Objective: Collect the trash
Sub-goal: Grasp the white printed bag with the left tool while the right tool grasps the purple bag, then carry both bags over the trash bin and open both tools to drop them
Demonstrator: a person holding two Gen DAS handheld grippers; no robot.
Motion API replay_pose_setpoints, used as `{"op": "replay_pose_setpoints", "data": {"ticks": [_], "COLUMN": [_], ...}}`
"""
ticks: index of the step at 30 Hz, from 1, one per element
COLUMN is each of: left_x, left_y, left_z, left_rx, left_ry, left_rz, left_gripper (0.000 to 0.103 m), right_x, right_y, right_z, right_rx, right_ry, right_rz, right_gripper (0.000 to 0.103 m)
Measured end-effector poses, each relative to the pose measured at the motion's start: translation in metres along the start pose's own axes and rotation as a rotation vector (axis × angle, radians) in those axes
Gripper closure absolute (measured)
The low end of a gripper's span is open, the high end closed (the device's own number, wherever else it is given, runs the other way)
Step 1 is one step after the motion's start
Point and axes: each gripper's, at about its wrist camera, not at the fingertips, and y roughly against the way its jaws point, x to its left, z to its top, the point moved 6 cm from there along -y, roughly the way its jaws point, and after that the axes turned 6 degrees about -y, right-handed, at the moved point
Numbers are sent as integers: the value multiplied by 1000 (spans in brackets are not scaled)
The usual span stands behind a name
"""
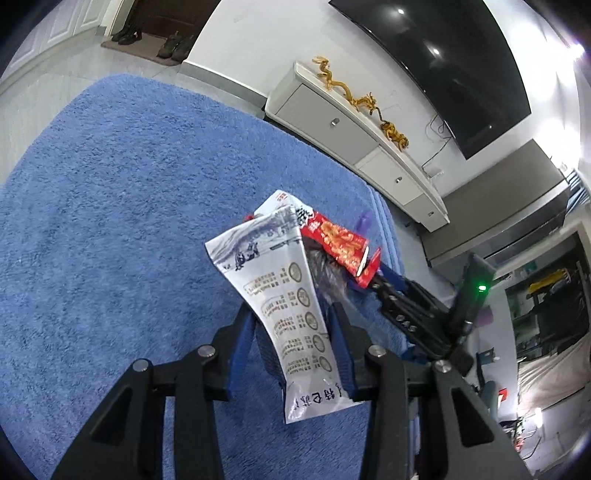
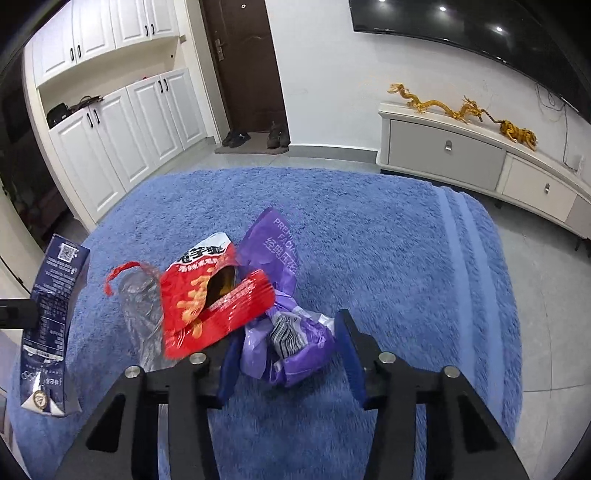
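My left gripper is shut on a white printed pouch and holds it above the blue rug. The same pouch shows its dark blue side at the left edge of the right wrist view. My right gripper is shut on a bundle of trash: a crumpled purple wrapper, a red snack bag and a clear plastic bag with a red drawstring. The right gripper and the red bag also show in the left wrist view, just right of the pouch.
A white TV cabinet with golden dragon figures stands along the far wall under a TV. White cupboards and a dark door with shoes lie at the far left.
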Motion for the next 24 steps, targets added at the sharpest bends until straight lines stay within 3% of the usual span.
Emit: {"op": "replay_pose_setpoints", "data": {"ticks": [8, 11, 24], "left_x": [-11, -14, -47], "left_y": [6, 11, 58], "left_z": [-30, -41, -83], "left_rx": [15, 17, -50], "left_ry": [-58, -68, -210], "left_rz": [-4, -12, 9], "left_gripper": [66, 66, 67], "right_x": [-15, -15, 17], "right_y": [55, 75, 183], "right_z": [-47, -68, -125], "right_rx": [-5, -4, -136], "right_ry": [-55, -79, -158], "right_rz": [-41, -48, -16], "right_gripper": [67, 75, 81]}}
